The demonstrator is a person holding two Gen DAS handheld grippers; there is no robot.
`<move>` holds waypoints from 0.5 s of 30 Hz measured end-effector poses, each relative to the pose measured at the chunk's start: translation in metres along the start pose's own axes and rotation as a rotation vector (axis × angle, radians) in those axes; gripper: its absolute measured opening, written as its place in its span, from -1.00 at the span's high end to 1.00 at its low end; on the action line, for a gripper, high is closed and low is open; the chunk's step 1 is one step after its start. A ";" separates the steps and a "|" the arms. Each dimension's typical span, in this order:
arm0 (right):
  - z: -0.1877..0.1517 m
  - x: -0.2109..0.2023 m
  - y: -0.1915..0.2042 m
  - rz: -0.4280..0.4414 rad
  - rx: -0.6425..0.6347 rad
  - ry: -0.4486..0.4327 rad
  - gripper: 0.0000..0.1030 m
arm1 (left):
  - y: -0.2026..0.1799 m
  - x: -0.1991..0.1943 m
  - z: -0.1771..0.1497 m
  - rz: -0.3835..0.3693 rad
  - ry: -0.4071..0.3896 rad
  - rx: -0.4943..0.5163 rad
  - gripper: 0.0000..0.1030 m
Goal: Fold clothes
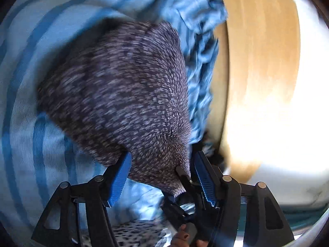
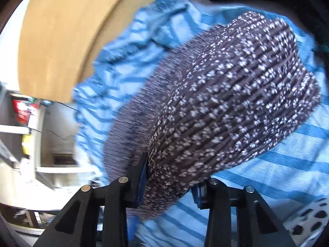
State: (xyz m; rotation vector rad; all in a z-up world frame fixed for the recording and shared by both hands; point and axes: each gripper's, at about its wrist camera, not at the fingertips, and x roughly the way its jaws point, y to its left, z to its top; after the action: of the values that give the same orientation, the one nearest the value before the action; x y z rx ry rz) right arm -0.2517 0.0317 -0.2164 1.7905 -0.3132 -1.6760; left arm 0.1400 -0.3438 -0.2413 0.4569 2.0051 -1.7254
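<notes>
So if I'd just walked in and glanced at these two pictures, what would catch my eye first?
Probably the dark speckled knit garment, bunched up and filling the middle of both views. It lies on a blue striped cloth, with the right gripper closed around its near end. A pale wooden board stands beyond the cloth.

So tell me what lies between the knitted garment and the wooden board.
In both wrist views, rumpled blue striped cloth fills the stretch between the dark speckled knit garment and the wooden board.
</notes>
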 end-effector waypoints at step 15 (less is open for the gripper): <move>0.035 -0.024 -0.093 0.122 0.247 -0.070 -0.02 | -0.112 0.118 0.002 0.741 0.153 0.818 -0.03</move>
State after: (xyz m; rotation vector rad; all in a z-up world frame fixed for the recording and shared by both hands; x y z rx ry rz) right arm -0.3127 0.1054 -0.2519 1.8486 -0.6720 -1.6743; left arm -0.0175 -0.3684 -0.2115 1.4099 0.8852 -1.9210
